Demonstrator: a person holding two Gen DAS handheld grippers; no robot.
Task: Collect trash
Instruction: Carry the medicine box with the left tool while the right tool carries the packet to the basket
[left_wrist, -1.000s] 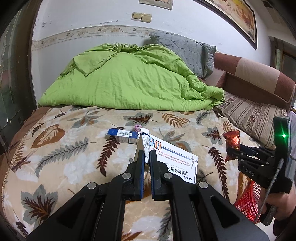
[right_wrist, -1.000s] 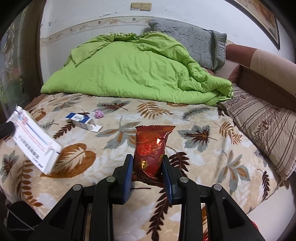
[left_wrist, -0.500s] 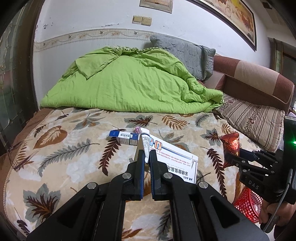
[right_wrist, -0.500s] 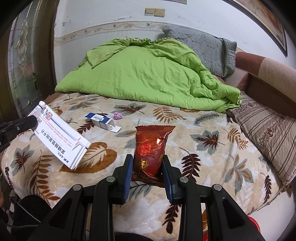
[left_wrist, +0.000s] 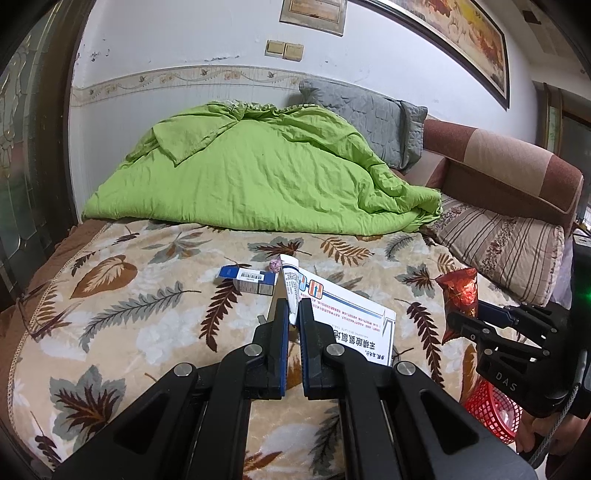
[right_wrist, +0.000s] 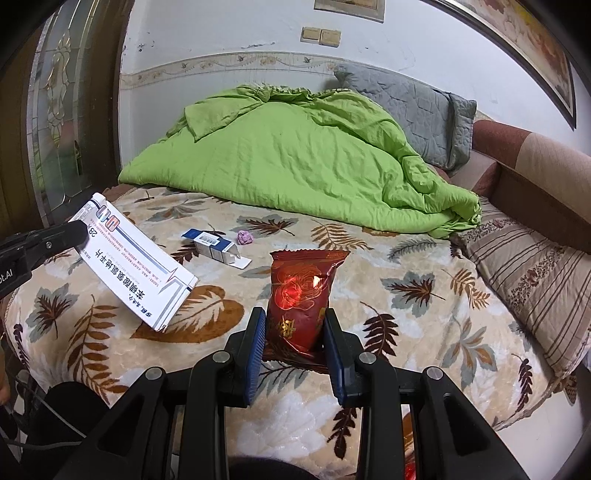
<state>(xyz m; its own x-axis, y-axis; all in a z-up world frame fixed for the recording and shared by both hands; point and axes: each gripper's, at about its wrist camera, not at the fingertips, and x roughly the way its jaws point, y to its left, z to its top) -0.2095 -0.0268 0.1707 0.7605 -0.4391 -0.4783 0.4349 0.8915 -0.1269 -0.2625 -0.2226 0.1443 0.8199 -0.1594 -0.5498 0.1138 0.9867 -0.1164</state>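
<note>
My left gripper (left_wrist: 293, 314) is shut on a white medicine box (left_wrist: 347, 325) and holds it above the leaf-patterned bedspread (left_wrist: 147, 314). The box also shows in the right wrist view (right_wrist: 136, 273). My right gripper (right_wrist: 295, 325) is shut on a red snack wrapper (right_wrist: 301, 295), held above the bed; the wrapper shows in the left wrist view (left_wrist: 460, 299) too. A small blue-and-white box (left_wrist: 251, 280) and a crumpled pink scrap (left_wrist: 274, 264) lie on the bed beyond. A red mesh basket (left_wrist: 491, 410) sits low at the bed's right side.
A heaped green quilt (left_wrist: 266, 177) and a grey pillow (left_wrist: 369, 114) fill the far half of the bed. A striped pillow (left_wrist: 506, 247) and a brown padded headboard (left_wrist: 517, 166) are at the right. A glass door (right_wrist: 59, 122) is at the left.
Both grippers have drawn back from the bed and tilted up, each still holding its item. The bed's objects have not moved.
</note>
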